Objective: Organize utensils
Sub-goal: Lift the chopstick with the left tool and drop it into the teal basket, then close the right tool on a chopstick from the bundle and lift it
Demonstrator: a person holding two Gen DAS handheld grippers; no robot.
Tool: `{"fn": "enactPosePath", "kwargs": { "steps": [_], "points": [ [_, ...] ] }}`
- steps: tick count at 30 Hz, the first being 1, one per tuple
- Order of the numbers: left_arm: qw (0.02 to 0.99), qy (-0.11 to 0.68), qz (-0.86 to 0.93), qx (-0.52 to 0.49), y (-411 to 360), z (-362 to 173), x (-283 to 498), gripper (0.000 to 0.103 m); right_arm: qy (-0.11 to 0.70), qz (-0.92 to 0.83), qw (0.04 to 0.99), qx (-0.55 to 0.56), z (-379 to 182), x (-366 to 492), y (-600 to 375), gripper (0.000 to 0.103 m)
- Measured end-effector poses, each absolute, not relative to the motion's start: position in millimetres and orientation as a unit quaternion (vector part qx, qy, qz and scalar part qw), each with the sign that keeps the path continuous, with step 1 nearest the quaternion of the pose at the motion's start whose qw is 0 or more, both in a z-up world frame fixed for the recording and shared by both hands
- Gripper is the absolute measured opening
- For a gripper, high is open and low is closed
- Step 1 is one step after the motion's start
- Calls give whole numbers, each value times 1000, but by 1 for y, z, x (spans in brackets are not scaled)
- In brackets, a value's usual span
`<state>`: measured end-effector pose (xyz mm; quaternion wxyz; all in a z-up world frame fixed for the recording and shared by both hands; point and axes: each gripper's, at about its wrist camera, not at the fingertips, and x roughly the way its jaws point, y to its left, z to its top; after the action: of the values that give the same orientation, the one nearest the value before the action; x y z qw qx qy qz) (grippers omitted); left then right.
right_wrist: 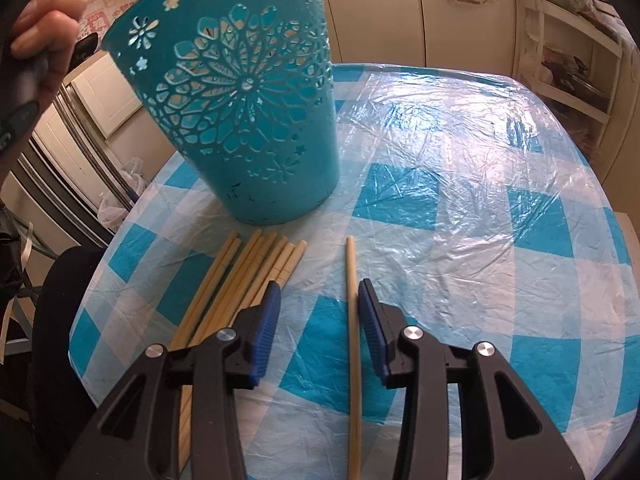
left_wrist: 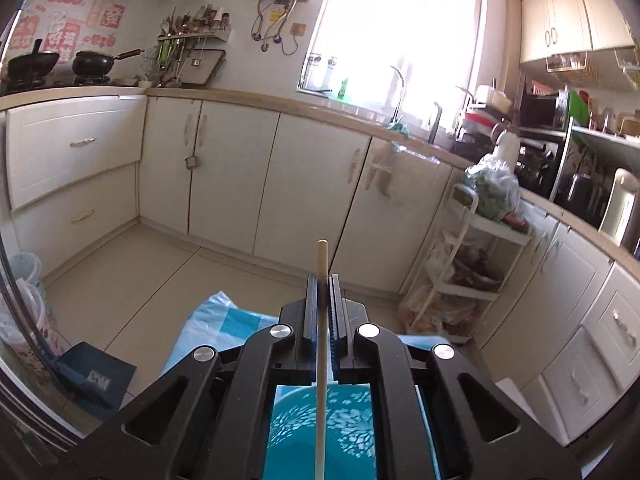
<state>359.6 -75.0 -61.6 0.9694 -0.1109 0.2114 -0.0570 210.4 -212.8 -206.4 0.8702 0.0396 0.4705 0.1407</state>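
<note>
My left gripper is shut on a pale wooden chopstick that runs upright between its pads, its end sticking out past the fingertips. Below it shows the teal cut-out bucket. In the right wrist view the same teal bucket stands on the blue checked tablecloth. My right gripper is open just above the cloth. A single chopstick lies between its jaws, close beside the right pad. A bundle of several chopsticks lies to the left, under the left finger.
A person's hand shows at the upper left of the right wrist view. Cream kitchen cabinets, a white rack with bags and a lit window surround the table. A dark chair stands at the table's left edge.
</note>
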Motion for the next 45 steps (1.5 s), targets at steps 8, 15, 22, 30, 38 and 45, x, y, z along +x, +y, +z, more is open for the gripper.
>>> {"fn": "enactPosePath", "kwargs": {
  "steps": [8, 15, 22, 30, 38, 45],
  "points": [
    [961, 261, -58, -70, -74, -88, 348, 7, 478, 146, 864, 57, -206, 212, -218, 39],
    [961, 265, -29, -77, -45, -82, 320, 52, 467, 111, 877, -31, -207, 206, -207, 16],
    [953, 275, -4, -130, -4, -85, 281, 73, 480, 111, 869, 51, -206, 206, -231, 5],
    [934, 310, 32, -178, 40, -117, 248, 77, 423, 179, 868, 190, -163, 173, -256, 5],
    [916, 352, 40, -188, 53, -154, 236, 77, 309, 240, 888, 240, -70, 170, -257, 5],
    [918, 354, 24, -176, 42, -156, 229, 77, 209, 243, 915, 245, -5, 211, -236, 5]
  ]
}}
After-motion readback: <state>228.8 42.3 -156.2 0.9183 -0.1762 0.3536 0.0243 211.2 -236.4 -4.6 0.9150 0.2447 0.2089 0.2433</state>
